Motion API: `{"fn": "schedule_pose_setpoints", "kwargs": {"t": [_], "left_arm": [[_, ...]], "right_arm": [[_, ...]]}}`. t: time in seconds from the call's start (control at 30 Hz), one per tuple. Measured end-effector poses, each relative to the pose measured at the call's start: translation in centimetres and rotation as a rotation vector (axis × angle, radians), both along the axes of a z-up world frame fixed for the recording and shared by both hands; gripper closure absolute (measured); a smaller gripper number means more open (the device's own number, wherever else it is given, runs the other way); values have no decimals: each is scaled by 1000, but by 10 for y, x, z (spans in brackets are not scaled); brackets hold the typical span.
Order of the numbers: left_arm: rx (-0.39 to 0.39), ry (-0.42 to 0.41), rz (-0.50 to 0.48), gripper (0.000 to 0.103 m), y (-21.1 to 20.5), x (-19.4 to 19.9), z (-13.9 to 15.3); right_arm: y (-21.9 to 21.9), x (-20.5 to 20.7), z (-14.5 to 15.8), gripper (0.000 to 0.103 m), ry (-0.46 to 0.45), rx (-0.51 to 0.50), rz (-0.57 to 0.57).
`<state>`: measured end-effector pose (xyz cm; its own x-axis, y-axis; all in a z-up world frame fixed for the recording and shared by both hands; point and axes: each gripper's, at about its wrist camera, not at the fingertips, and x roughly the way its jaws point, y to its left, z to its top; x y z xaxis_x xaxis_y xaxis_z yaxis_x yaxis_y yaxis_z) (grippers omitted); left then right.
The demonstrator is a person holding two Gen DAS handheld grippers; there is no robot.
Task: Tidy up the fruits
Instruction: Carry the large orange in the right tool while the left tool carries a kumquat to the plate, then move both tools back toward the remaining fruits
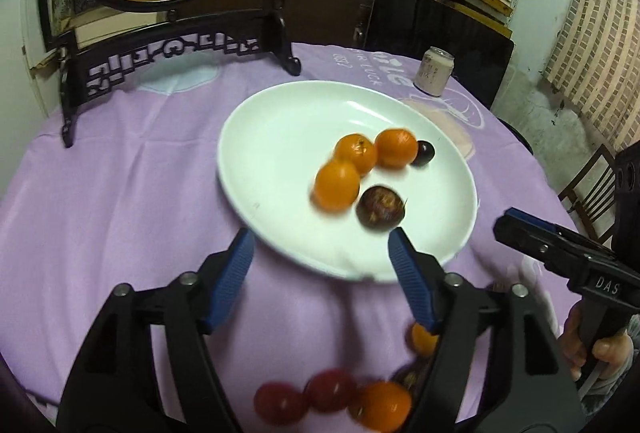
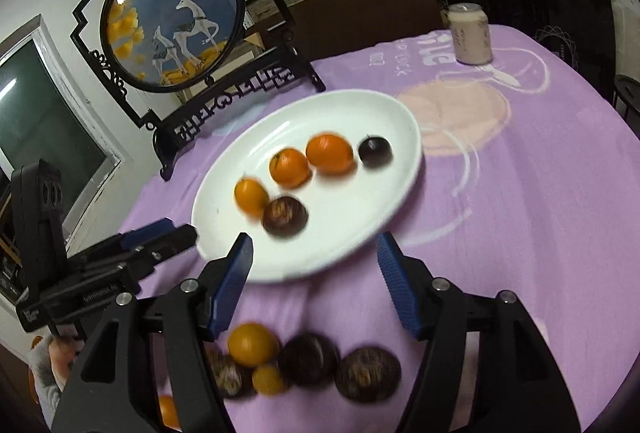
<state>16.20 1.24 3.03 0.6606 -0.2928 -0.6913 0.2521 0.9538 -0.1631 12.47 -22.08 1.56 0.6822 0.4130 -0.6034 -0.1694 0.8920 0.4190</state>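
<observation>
storeroom setting: shelves of stacked cartons behind, brick-pattern wall to one side. desk (image 1: 120,193) under a lilac printed cloth.

item 1. white oval plate (image 1: 280,121), centre of desk. holds three oranges (image 1: 337,185) in a loose row, one small dark plum (image 1: 423,153) at the far end, one brown mottled passion fruit (image 1: 380,208) nearest the grippers.

item 2. loose fruit on the cloth, near edge, off the plate: orange (image 2: 253,344), smaller orange (image 2: 269,379), three brown mottled fruits (image 2: 367,373), and two red tomato-like fruits (image 1: 280,403) (blurred, kind uncertain).

item 3. left gripper (image 1: 320,245): jaws wide apart, holding nothing, touching nothing; tips over the plate's near rim.

item 4. right gripper (image 2: 314,249): jaws wide apart, likewise empty, tips over the near rim. seen from the left wrist it sits off to the right, beside the plate.

item 5. round deer screen (image 2: 172,17) on black carved stand; pale drink can (image 2: 470,33) at the far side. neither is part of the job.

handling note: judged step is fetching the next loose fruit. drop onto one fruit at the pile's edge, straddle its widest part, close gently (the red ones likely bruise), and set it down on a bare part of the plate beside its own kind so it does not knock the others rolling.
</observation>
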Motion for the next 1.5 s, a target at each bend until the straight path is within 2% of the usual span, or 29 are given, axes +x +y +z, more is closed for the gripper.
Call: {"fn": "schedule_pose_setpoints", "kwargs": {"t": [0.07, 0.2, 0.4, 0.53, 0.73, 0.87, 0.97, 1.1, 1.5], "left_arm": [[-1, -7, 3, 24, 5, -12, 0], [53, -45, 29, 15, 19, -47, -1], [103, -27, 52, 13, 35, -87, -19], [149, -11, 45, 13, 35, -94, -30], [234, -27, 11, 14, 23, -91, -39], [201, 3, -11, 30, 26, -86, -42], [189, 11, -9, 53, 28, -84, -42], [191, 39, -33, 57, 23, -80, -48], [201, 36, -45, 57, 18, -73, -48]], "right_arm": [[-5, -12, -7, 36, 24, 10, -7], [-17, -32, -22, 36, 98, 34, -26], [-33, -48, -13, 36, 49, 83, -74], [-34, -47, -14, 36, 59, 93, -69], [-32, -45, -15, 36, 66, 77, -53], [-31, -45, -15, 36, 69, 80, -51], [-30, -45, -15, 36, 73, 74, -49], [-28, -44, -16, 36, 81, 67, -43], [-20, -42, -21, 36, 101, 37, -16]]}}
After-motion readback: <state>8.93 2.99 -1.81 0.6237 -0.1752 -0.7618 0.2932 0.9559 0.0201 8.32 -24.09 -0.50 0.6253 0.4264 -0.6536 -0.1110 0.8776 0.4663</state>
